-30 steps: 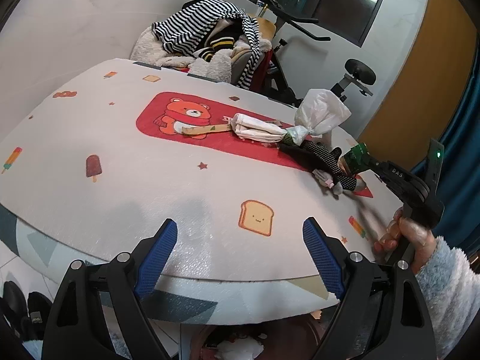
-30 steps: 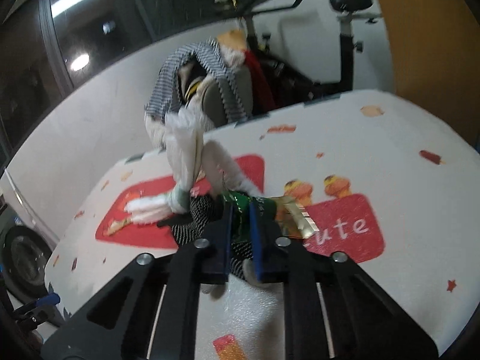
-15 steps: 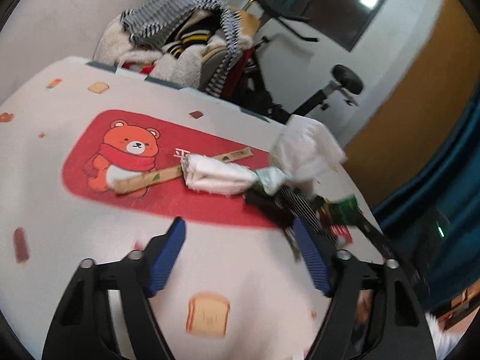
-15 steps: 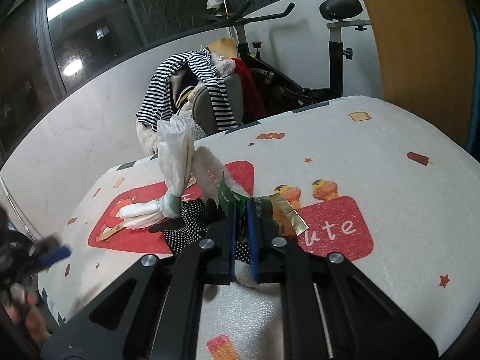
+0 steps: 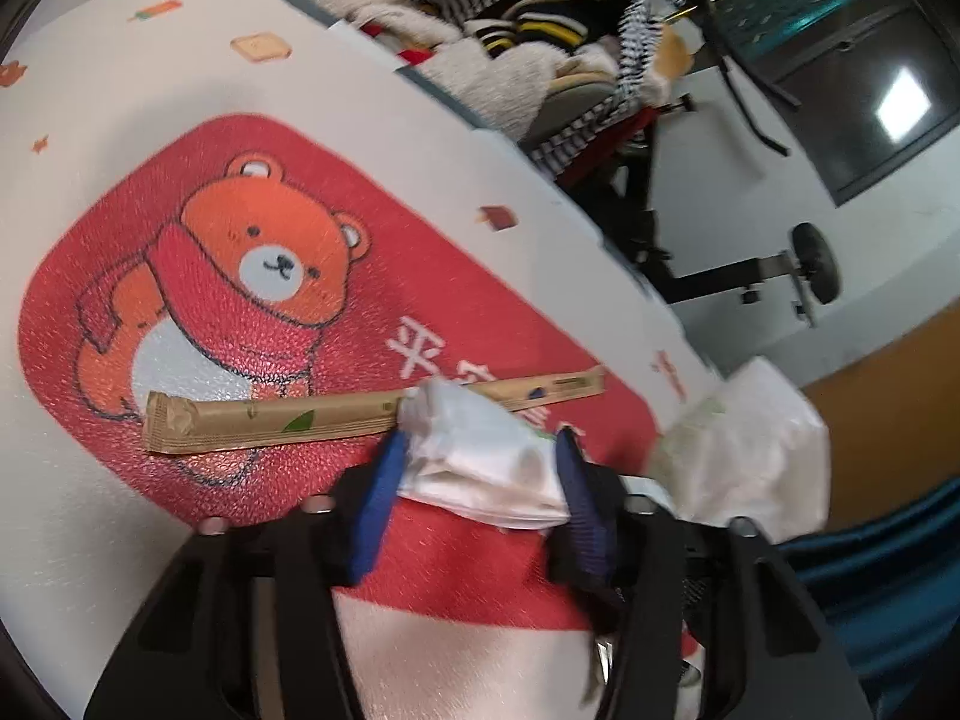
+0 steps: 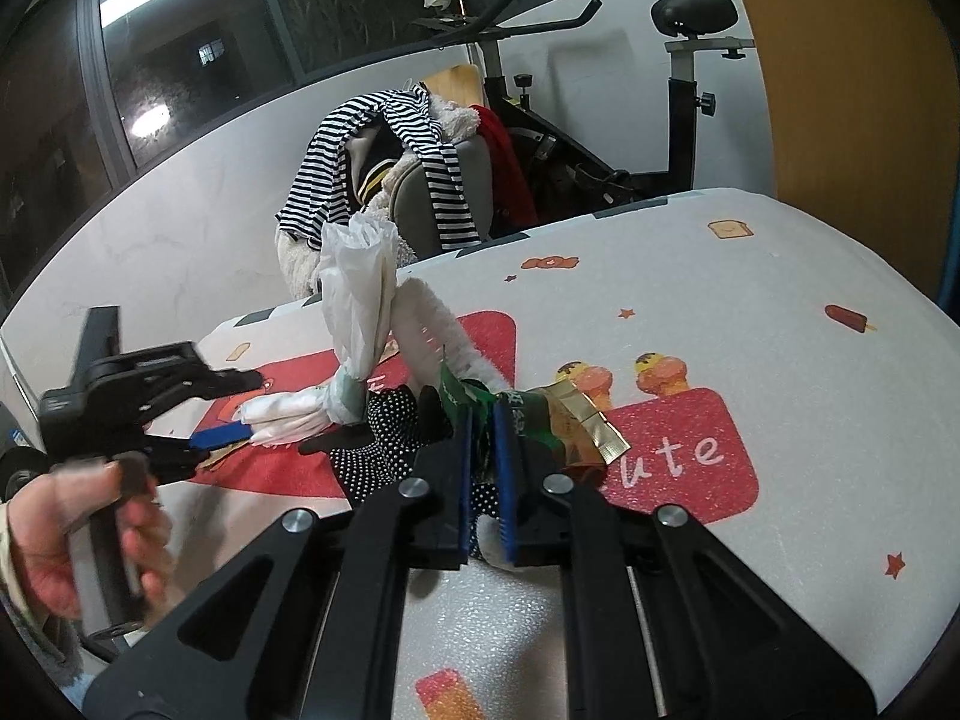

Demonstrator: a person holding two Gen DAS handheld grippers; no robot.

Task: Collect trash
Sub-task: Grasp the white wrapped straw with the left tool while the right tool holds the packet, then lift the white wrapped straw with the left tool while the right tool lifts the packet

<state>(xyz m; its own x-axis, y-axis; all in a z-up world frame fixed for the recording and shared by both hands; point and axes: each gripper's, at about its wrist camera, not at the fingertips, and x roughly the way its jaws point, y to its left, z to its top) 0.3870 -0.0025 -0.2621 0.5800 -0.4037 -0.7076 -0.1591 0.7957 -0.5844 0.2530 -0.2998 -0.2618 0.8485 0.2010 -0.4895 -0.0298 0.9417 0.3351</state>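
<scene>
- The trash lies in a heap on the desk, over the red patches of its printed white cover.
- White bag: thin, crinkled plastic, twisted at a knot low down, its top standing upright above the heap. In the left wrist view it shows as a pale, blurred mass at the right.
- White wad: folded, creased paper or plastic, lying between the blue pads of the left gripper. The jaws are closing on it; the pads sit at its two sides, but whether they press it yet cannot be told. From the right wrist view the wad runs left from the bag's knot toward that gripper.
- Brown sleeve: a long, flat kraft-paper packet with a small green leaf mark, lying on the bear print just beyond the wad; its far end passes under the wad.
- Green wrapper: shiny, crumpled foil with a gold end spreading right. The right gripper is clamped on it, pads nearly together.
- Dotted cloth: black with white dots, under and beside the wrapper.
- A hand holds the left gripper's handle at the left edge.
- Behind the desk, a chair piled with striped clothes and an exercise bike.
</scene>
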